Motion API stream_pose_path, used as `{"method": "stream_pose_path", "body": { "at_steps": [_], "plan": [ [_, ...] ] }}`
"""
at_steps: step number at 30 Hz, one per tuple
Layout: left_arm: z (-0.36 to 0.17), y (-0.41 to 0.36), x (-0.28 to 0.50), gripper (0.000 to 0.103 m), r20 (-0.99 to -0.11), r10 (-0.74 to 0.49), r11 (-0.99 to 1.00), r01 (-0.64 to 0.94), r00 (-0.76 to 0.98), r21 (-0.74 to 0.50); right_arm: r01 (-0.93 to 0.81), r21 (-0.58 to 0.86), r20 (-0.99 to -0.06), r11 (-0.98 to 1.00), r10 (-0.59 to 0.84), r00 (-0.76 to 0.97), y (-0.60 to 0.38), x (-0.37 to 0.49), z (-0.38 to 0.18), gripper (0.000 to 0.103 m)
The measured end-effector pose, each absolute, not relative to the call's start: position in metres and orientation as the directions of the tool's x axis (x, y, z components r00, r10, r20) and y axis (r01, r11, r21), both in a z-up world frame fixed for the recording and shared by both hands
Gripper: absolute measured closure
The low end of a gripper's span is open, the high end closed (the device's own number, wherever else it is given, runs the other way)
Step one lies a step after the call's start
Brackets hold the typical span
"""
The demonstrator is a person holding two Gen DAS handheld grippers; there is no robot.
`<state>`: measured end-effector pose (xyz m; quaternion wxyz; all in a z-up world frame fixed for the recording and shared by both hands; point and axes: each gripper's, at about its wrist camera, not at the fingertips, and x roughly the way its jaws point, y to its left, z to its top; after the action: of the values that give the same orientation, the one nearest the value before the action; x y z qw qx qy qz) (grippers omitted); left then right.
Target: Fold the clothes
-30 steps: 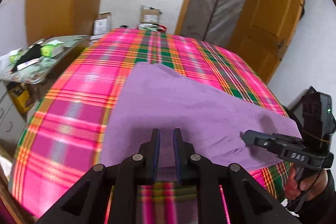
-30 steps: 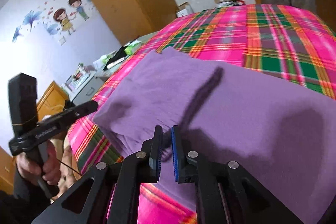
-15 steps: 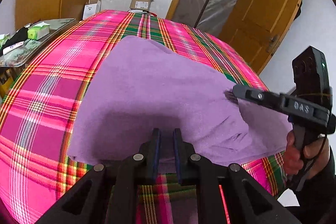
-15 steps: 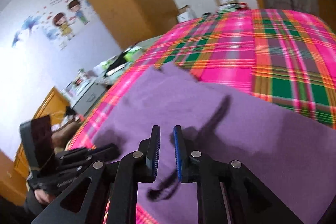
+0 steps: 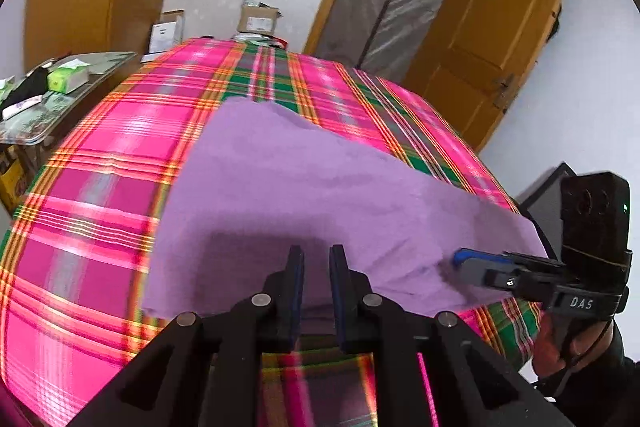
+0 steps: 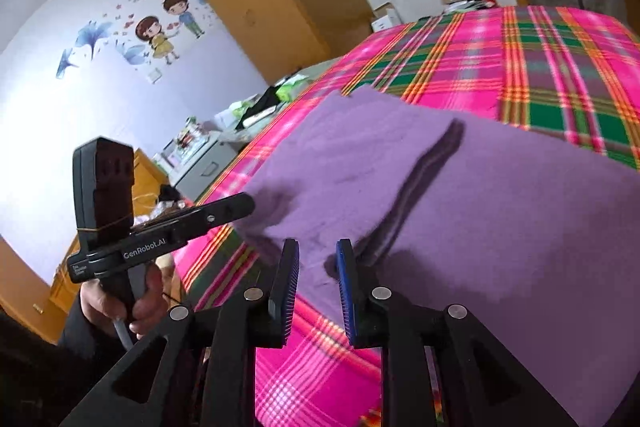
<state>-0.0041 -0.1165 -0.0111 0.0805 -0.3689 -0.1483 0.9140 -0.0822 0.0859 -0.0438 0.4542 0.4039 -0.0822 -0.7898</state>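
Nearest my left gripper (image 5: 316, 291), the near hem of the purple garment (image 5: 304, 187) runs between the narrow-set jaws, and I cannot tell whether the pads pinch it. My right gripper (image 6: 318, 287) hovers over the same near edge; its jaws are opening, with cloth below them and nothing clamped between. The garment lies flat on the pink plaid bedspread (image 5: 100, 163), near its front edge. In the left wrist view its long axis runs from the near right corner away to the far left, where a corner points toward the far wall. Beyond the bed stand cardboard boxes (image 5: 256, 19), a cluttered side table (image 5: 60, 83) to the left and a wooden door (image 5: 492, 39) to the right.
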Motion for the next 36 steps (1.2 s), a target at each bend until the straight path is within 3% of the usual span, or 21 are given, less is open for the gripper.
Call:
{"method": "stream_pose_path", "body": {
  "at_steps": [8,17,22,26,29,33,36],
  "plan": [
    [-0.033,-0.106,-0.001,0.09,-0.693,0.277,-0.94,-0.039,-0.666,-0.339,0.627,0.47,-0.625,-0.622,-0.736,-0.262,0.078,-0.082,-0.055,0.075],
    [-0.016,-0.117,0.001,0.09,-0.659,0.248,-0.941,-0.014,-0.71,-0.339,0.621,0.517,-0.496,-0.589,-0.798,-0.343,0.093,-0.083,-0.033,0.075],
    [-0.02,-0.116,-0.009,0.09,-0.677,0.255,-0.94,-0.012,-0.69,-0.342,0.652,0.512,-0.475,-0.559,-0.817,-0.327,0.075,-0.089,-0.025,0.088],
    [-0.011,-0.114,-0.026,0.09,-0.659,0.253,-0.941,-0.021,-0.709,-0.338,0.649,0.519,-0.498,-0.556,-0.814,-0.299,0.055,-0.119,-0.018,0.091],
    [-0.008,-0.11,-0.038,0.09,-0.649,0.25,-0.941,-0.023,-0.718,-0.337,0.605,0.607,-0.485,-0.516,-0.843,-0.232,0.043,-0.148,-0.026,0.091],
    [-0.028,-0.101,-0.046,0.09,-0.686,0.274,-0.938,-0.03,-0.674,-0.346,0.459,0.708,-0.504,-0.537,-0.839,-0.203,0.047,-0.192,-0.058,0.092],
    [-0.033,-0.099,-0.037,0.09,-0.666,0.276,-0.938,-0.043,-0.693,-0.344,0.271,0.805,-0.476,-0.528,-0.847,-0.237,0.074,-0.219,-0.089,0.103]
  ]
}}
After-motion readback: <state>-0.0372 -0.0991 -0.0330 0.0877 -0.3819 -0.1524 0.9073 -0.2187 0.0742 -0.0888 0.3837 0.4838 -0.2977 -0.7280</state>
